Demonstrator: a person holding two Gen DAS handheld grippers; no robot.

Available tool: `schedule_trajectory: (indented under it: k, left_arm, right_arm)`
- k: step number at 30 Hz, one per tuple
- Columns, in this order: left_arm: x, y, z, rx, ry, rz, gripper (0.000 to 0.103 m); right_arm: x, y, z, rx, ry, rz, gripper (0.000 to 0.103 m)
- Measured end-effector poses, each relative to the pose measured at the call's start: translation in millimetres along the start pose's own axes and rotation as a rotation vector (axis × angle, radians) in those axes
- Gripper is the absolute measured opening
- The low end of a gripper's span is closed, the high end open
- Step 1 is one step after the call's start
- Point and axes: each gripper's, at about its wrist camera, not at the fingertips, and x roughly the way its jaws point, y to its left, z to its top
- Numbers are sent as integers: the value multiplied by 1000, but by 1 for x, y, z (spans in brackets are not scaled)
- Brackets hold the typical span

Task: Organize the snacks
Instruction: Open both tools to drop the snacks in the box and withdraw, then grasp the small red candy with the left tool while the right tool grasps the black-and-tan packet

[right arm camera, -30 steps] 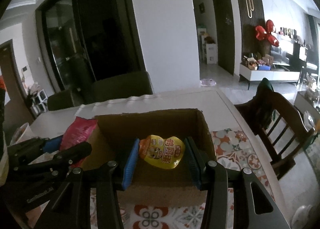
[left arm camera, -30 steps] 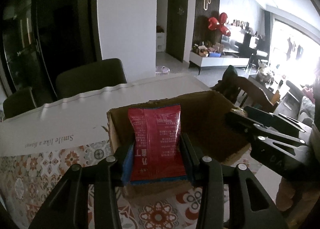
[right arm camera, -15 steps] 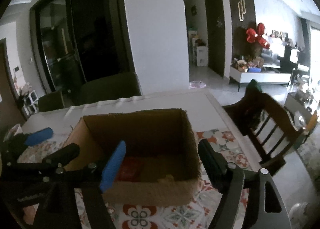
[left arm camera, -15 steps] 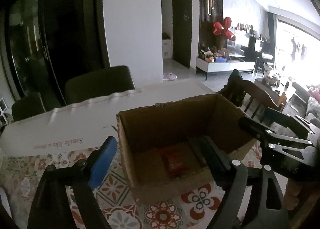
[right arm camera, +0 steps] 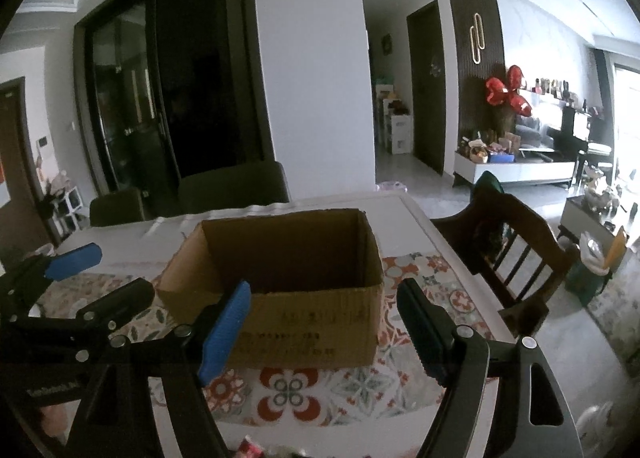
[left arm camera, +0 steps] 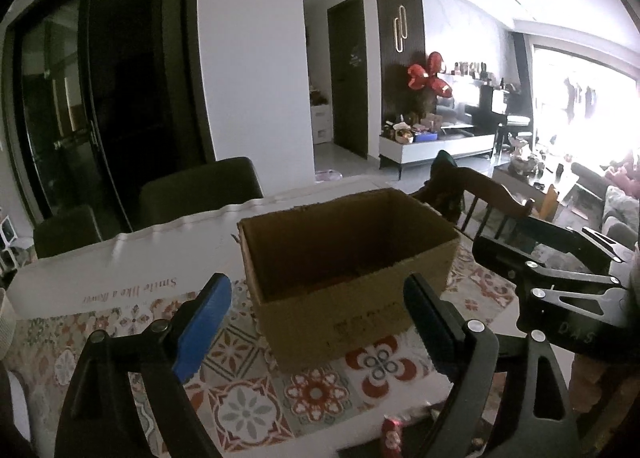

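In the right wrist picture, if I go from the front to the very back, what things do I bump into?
Right gripper with open jaws → cardboard box on the patterned cloth → dark chair behind the table → white wall.

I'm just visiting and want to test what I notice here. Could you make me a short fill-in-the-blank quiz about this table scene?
1. The cardboard box stands on a patterned ____.
2. Both the left gripper and right gripper have their jaws ____.
3. One pad on each gripper is coloured ____.
4. Beside the table stands a wooden ____.

Missing words: tablecloth; open; blue; chair
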Motion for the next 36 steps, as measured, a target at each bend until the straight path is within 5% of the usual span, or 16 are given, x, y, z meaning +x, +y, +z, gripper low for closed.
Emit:
schedule_trajectory:
  k: [15,36]
  left_arm:
    - [-34,-15,-61,21,29,-36,88]
    - [-15,-30,-138,110,152,-154,75]
  right_arm:
    - [-45,10,-55,-31,-8,-51,76]
    - [-40,16,-133,-27,169,-50,75]
